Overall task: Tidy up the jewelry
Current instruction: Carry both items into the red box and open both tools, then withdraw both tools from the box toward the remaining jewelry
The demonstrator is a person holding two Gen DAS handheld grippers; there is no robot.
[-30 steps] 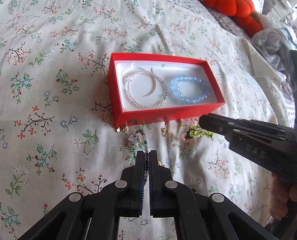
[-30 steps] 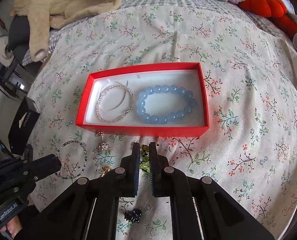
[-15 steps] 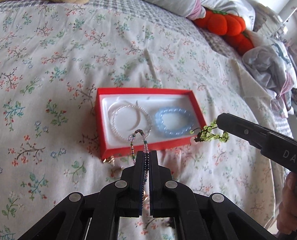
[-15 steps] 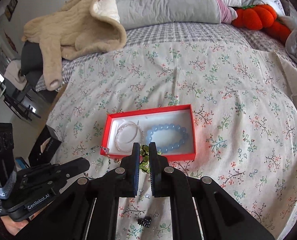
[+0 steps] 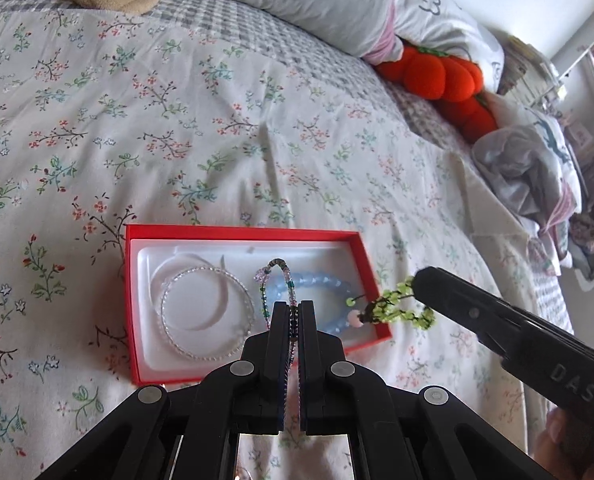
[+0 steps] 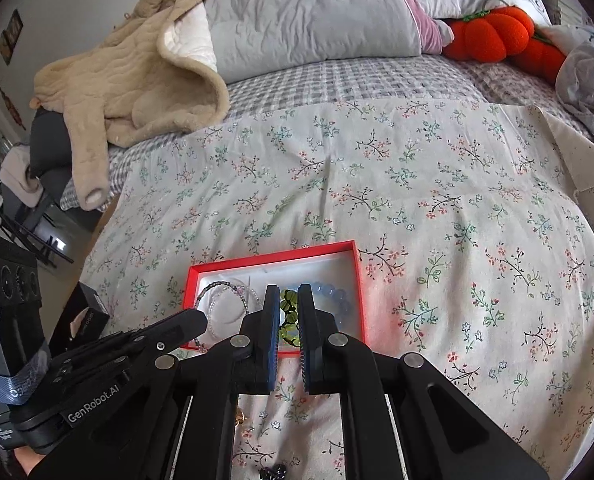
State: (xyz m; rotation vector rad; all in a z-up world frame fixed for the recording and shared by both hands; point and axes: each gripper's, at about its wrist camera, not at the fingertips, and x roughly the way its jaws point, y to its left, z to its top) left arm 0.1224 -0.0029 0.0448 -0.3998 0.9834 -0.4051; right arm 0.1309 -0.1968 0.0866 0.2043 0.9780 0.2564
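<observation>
A red box (image 5: 131,296) with a white liner lies on the floral bedspread; it also shows in the right wrist view (image 6: 360,292). In it lie a clear bead bracelet (image 5: 169,312) and a blue bead bracelet (image 5: 321,284). My left gripper (image 5: 294,312) is shut on a thin multicoloured bead bracelet (image 5: 275,270) and holds it above the box. My right gripper (image 6: 285,300) is shut on a green bead bracelet (image 6: 287,312), also above the box; from the left wrist view the green bracelet (image 5: 401,312) hangs at the box's right edge.
A small gold piece (image 6: 239,414) and a dark clip (image 6: 273,472) lie on the bedspread near me. A beige jacket (image 6: 137,76), grey pillow (image 6: 317,12) and orange plush pumpkins (image 6: 493,36) sit at the bed's far end. A black box (image 6: 85,312) is at the left bed edge.
Both grippers have risen off the bedspread with their bracelets and moved forward over the red box.
</observation>
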